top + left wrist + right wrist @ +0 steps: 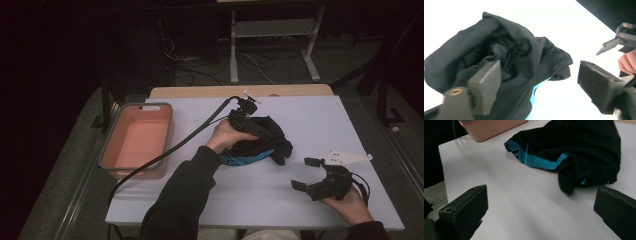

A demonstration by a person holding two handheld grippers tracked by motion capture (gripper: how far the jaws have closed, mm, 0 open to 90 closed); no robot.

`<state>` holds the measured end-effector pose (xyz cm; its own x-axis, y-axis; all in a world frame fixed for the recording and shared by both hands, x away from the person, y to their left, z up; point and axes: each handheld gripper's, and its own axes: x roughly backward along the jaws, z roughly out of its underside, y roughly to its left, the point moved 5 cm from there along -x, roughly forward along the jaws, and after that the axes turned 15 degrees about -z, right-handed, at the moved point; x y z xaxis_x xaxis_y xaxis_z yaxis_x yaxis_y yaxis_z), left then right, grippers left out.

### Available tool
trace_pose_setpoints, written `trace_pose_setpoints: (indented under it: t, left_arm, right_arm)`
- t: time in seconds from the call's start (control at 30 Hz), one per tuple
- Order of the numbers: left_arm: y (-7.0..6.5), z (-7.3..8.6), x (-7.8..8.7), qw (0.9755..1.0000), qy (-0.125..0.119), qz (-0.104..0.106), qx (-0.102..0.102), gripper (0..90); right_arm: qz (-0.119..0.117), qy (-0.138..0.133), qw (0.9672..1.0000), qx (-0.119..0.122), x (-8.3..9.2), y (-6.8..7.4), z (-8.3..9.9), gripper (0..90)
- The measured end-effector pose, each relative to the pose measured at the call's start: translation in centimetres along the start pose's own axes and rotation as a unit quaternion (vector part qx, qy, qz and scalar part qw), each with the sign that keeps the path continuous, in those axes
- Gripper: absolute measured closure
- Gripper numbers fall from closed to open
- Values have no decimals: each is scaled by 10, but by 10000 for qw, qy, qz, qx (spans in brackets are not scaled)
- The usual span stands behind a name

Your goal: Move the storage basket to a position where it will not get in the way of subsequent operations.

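Currently the black garment (260, 142), with a blue-striped band along its hem, lies bunched at mid-bench on the white bench (300, 200), right of the pink tub (136, 140) and well apart from it.

Left gripper (265, 131) sits on top of the garment's far side, hand wrapped round its body, cable trailing off toward the near left edge. Left gripper view: fingers (485, 86) spread wide, one pad lying against the crumpled fabric, the other off to the side over bare bench. Nothing pinched between them, so open, not gripping.

Right gripper (306, 174) rests at the near right of the bench, held in a hand at the bench edge, pointing toward the garment but well apart from it. Right gripper view: fingers (466, 210) wide apart, only bare bench surface between them, garment beyond the tips. Open, holding nothing.

Garment detail from the right gripper view: blue band faces the near side, a dark fold hangs down at the near-right corner. Tub corner is visible behind it.
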<state>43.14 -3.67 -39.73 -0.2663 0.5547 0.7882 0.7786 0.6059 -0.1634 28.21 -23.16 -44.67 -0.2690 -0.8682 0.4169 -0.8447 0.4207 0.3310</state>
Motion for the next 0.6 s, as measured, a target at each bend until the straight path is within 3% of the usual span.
trace_pose_setpoints:
  t: [0.13,0.3,0.6]
  left_arm:
    - [-3,-3,15,9998,-167,45,-78,75]
    - [-3,-3,28,9994,-214,-81,-246,0]
    - [13,8,52,9986,-513,-105,-68,0]
  right_arm:
    - [56,30,9999,-89,0,-4,-4,0]
    - [133,65,9998,-163,-1,-14,-13,0]
    - [225,-1,9996,-162,-5,-26,-33,0]
